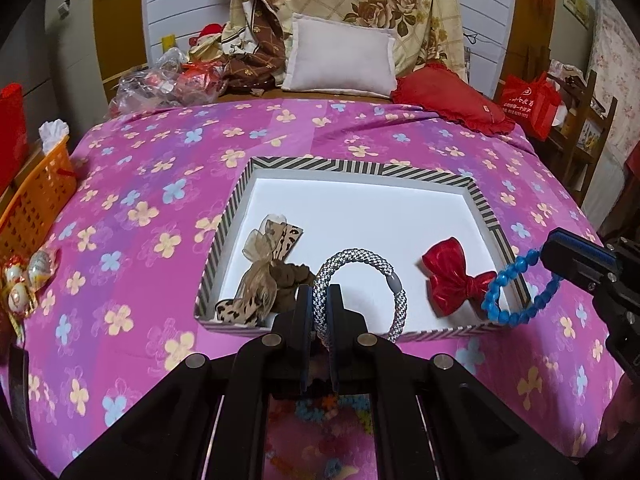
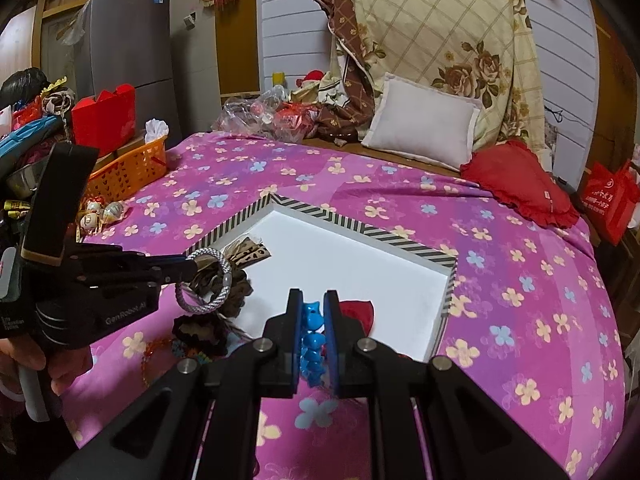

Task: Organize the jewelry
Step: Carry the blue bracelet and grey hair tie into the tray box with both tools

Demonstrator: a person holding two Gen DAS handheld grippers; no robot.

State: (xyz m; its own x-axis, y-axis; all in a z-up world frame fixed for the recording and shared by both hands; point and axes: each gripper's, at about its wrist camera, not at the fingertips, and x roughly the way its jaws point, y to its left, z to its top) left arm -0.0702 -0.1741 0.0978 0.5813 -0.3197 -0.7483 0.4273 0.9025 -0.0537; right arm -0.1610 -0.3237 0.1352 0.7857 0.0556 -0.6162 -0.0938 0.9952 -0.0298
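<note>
Light and springy, by the look of it: silver braided bracelet (image 1: 360,292), a woven cord loop with a grey clasp bead, likely to flex and swing rather than hold shape. Best taken across the cord itself, as now. Pinched at its 9 o'clock side between the nearly closed jaws of the left gripper (image 1: 320,312), with the rest of the loop hanging out toward 2 o'clock over the near edge of the striped box (image 1: 362,169).

Blue bead bracelet (image 1: 516,288) probably just as light but lumpier and slicker (hard glossy beads, so prone to rolling in a pinch). Clamped between the narrowly closed jaws of the right gripper (image 2: 313,320), strand running straight down the gap toward 6 o'clock, dangling at the box's near right corner.

Already inside the box: red bow (image 1: 452,276) at 4 o'clock, leopard-print ribbon piece (image 1: 256,276) at 8 o'clock.
</note>
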